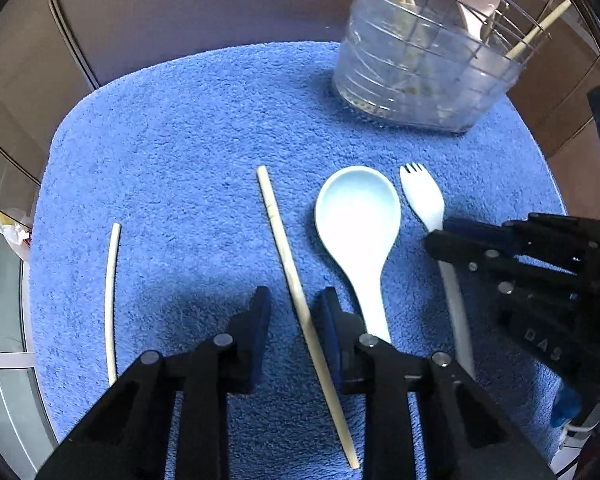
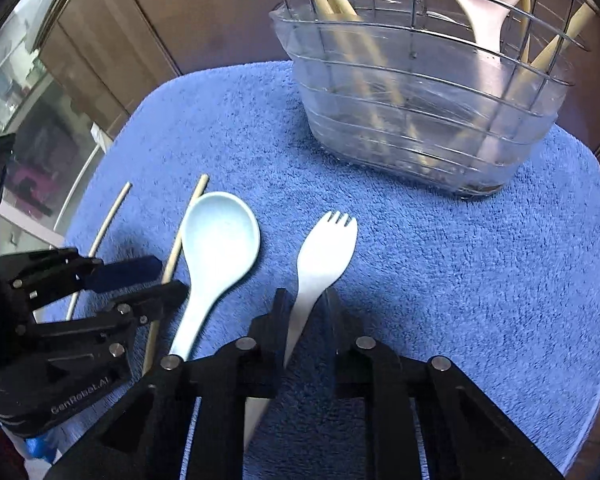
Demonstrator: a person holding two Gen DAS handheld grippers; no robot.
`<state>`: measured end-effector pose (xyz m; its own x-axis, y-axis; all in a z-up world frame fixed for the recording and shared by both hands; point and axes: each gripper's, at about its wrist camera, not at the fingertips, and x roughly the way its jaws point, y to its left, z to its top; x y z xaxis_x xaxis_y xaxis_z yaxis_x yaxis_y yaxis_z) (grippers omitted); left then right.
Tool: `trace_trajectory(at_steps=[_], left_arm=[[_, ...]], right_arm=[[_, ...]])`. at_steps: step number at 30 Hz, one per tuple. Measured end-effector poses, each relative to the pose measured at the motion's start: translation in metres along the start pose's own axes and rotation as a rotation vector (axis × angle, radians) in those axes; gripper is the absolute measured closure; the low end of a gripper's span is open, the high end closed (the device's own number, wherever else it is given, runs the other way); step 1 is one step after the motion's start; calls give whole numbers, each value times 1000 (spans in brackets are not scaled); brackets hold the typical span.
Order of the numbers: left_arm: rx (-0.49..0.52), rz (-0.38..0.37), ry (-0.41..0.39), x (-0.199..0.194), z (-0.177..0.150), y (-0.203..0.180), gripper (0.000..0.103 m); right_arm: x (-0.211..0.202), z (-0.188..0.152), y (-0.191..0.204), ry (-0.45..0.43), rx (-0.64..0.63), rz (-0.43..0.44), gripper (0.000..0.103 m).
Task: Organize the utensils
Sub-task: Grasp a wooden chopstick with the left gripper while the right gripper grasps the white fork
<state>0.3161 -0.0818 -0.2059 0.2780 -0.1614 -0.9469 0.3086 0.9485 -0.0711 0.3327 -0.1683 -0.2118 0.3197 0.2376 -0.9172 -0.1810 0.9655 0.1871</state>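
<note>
Below, each gripper straddles its utensil lengthwise: left gripper (image 1: pixel 294 300), jaws open, around the chopstick (image 1: pixel 284 248); right gripper (image 2: pixel 306 300), jaws closing on the spork (image 2: pixel 324 248).

Brown wood panelling (image 1: pixel 172 4) behind blue towel (image 1: pixel 188 128).

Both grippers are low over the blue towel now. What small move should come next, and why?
Probably close both grippers fully, then lift. The left gripper straddles a chopstick with gaps still showing beside it, and the right gripper straddles the white spork handle. Both utensils lie flat on the towel; the holder stands behind them.
</note>
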Motion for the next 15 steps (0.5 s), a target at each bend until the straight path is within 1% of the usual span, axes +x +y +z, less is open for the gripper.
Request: trace_trajectory(at_steps=[4, 6, 7, 10, 11, 13, 15], left_arm=[[-4, 6, 11, 3, 4, -3, 87], [-12, 3, 15, 2, 6, 2, 90], [-17, 7, 15, 1, 6, 4, 93], [-37, 1, 11, 0, 6, 8, 95], [-45, -4, 7, -1, 5, 10, 97], [-59, -20, -3, -3, 3, 12, 98], [-69, -25, -16, -10, -5, 21, 98]], right_arm=[[-3, -3, -1, 23, -23, 4, 93], [-5, -5, -3, 30, -32, -2, 94], [-6, -6, -3, 33, -37, -1, 94], [-11, -12, -8, 31, -39, 4, 94], [-12, -14, -7, 30, -40, 7, 94], [-18, -21, -12, 25, -42, 11, 94], [-21, -27, -13, 17, -47, 12, 94]])
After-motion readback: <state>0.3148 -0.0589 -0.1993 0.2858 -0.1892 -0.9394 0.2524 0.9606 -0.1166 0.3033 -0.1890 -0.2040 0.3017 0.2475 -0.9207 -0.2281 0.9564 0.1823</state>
